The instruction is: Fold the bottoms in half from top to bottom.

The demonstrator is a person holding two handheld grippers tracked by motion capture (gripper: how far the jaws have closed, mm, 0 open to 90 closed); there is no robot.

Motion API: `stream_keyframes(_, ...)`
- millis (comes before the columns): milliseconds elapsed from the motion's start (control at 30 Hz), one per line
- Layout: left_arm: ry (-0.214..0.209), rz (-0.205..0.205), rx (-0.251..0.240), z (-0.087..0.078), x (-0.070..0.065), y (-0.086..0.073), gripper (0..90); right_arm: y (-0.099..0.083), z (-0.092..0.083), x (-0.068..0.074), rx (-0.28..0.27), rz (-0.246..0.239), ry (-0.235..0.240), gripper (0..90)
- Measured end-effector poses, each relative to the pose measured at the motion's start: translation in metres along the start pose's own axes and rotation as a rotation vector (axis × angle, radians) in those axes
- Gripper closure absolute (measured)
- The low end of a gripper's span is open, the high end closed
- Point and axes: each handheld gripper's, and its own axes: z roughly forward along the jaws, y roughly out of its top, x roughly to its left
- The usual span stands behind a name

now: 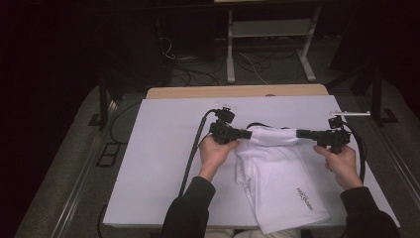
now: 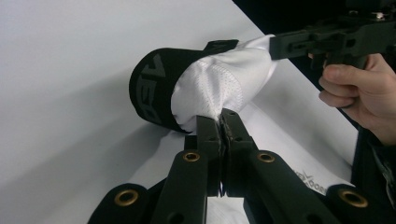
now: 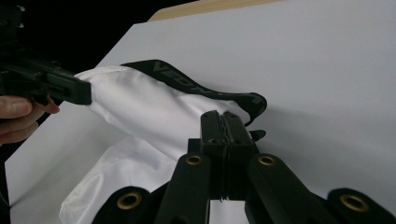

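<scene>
White shorts (image 1: 280, 178) w/ black waistband (image 2: 149, 88) are lying on the white table (image 1: 163, 158), top edge lifted between both tools. Left gripper (image 1: 246, 133) is pinching the fabric, jaws pressed tight; right gripper (image 1: 298, 133) is doing the same. Dark room behind w/ floor cables (image 1: 198, 69) and a metal stand (image 1: 270, 44).

Left gripper (image 1: 243, 134) and right gripper (image 1: 300, 133) level, facing each other, fingers (image 2: 208, 133) pressed together.
</scene>
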Motion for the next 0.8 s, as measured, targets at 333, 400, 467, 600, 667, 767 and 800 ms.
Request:
stream_keyframes(333, -0.055, 0.038, 0.000, -0.003, -0.017, -0.011, 87.0, -0.010, -0.007, 0.003, 0.027, -0.015, -0.020, 87.8)
stream_keyframes(400, -0.070, 0.042, 0.000, -0.003, -0.022, -0.015, 87.0, -0.012, -0.008, 0.005, 0.044, -0.024, -0.025, 87.8)
stream_keyframes(467, -0.089, 0.043, -0.007, -0.003, -0.026, -0.020, 87.0, -0.014, -0.010, 0.006, 0.057, -0.034, -0.031, 87.8)
stream_keyframes(600, -0.123, 0.042, -0.013, -0.002, -0.033, -0.027, 87.0, -0.017, -0.015, 0.008, 0.075, -0.053, -0.032, 87.8)
stream_keyframes(667, -0.134, 0.055, -0.011, -0.002, -0.039, -0.029, 87.0, -0.018, -0.016, 0.009, 0.082, -0.052, -0.030, 87.8)
stream_keyframes(767, -0.147, 0.073, -0.006, -0.002, -0.047, -0.035, 87.0, -0.020, -0.016, 0.010, 0.105, -0.069, -0.030, 87.8)
stream_keyframes(800, -0.152, 0.074, -0.001, -0.002, -0.049, -0.036, 87.0, -0.021, -0.016, 0.011, 0.112, -0.073, -0.031, 87.8)
